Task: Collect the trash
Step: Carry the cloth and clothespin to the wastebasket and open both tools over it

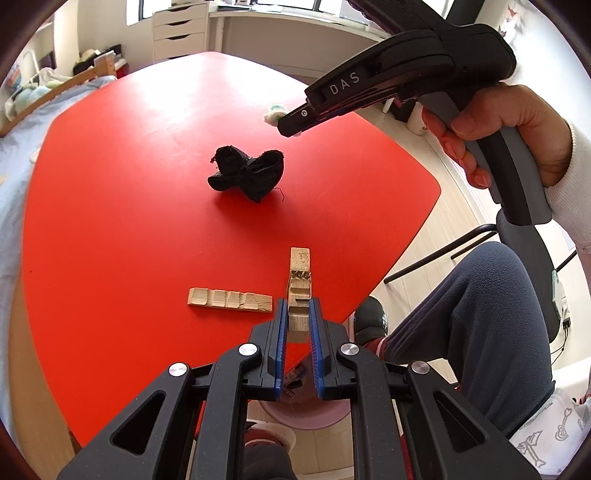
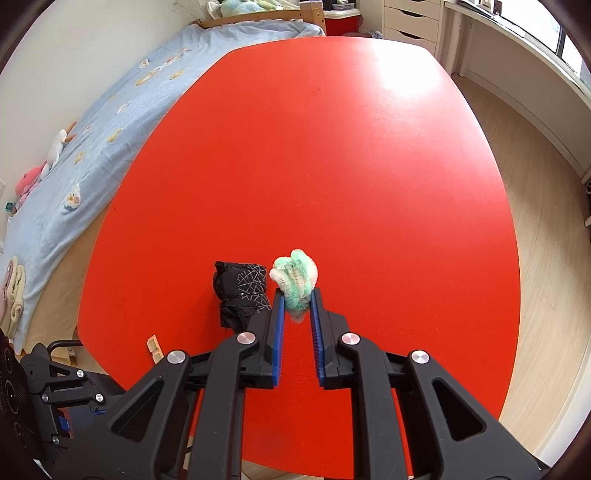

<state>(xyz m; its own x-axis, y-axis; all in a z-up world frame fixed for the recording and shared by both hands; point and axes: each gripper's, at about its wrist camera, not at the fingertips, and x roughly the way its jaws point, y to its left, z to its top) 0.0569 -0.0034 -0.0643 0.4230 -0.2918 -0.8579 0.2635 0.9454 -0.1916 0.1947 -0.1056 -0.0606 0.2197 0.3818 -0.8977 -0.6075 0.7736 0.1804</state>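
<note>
red table (image 2: 332, 147) lies bare toward its far edge; left gripper (image 1: 298, 314) clamps a wooden clothespin half (image 1: 298, 280), right gripper (image 2: 297, 301) pinches green fuzzy wad (image 2: 295, 277) beside black cloth (image 2: 240, 291).

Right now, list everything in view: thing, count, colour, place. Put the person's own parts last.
Table: one, red, fills both views.
Clothespin half with spring: one, pale wood, clamped in the left gripper.
Loose clothespin half: one, pale wood, flat on the table left of the held one.
Crumpled cloth: one, black, mid-table.
Fuzzy wad: one, green and white, clamped in the right gripper.
Bed cover: one, light blue, beside the table.
Drawer unit: one, white, beyond the table.
Pink bin: one, below the table's near edge.
Left gripper: black, blue pads, shut.
Right gripper: same, shut.
Right hand: holds its handle.
</note>
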